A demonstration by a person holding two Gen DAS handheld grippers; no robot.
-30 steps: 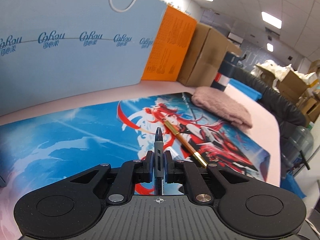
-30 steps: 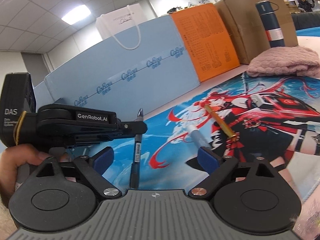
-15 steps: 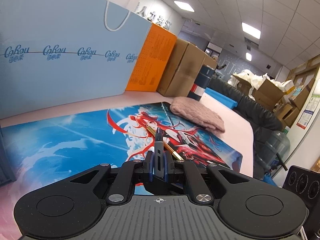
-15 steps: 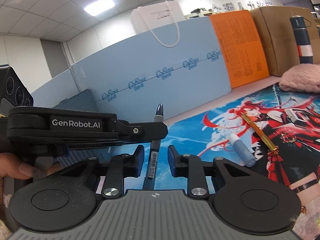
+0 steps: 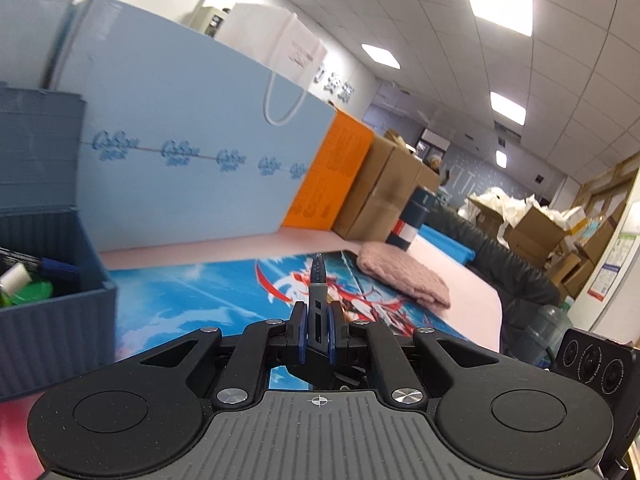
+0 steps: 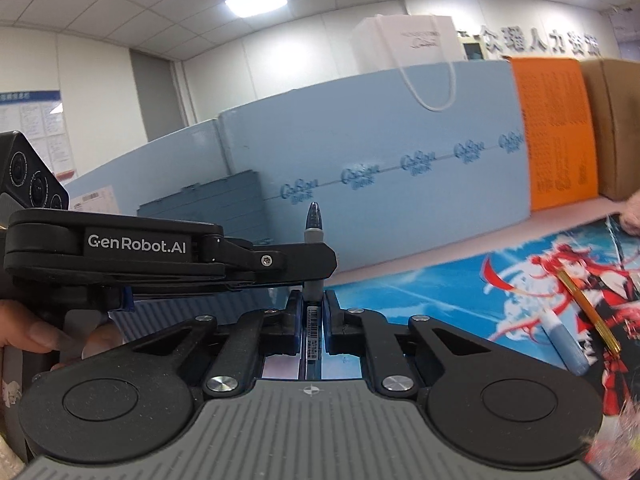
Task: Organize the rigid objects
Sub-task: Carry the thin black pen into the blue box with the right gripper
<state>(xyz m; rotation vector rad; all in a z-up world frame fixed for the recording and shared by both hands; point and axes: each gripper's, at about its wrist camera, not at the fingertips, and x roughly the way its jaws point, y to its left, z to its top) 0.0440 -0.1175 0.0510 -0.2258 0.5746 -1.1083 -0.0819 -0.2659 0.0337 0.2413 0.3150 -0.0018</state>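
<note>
Office clutter surrounds a pink table carrying a printed mat. Both hand-held grippers clamp one dark pen: the left hand-held gripper and right hand-held gripper pinch its barrel. It looks light, stiff and smooth; mid-barrel is the safest hold. A blue bin sits at the table's left edge.

Dark pen upright, blue marker, gold pen on mat
</note>
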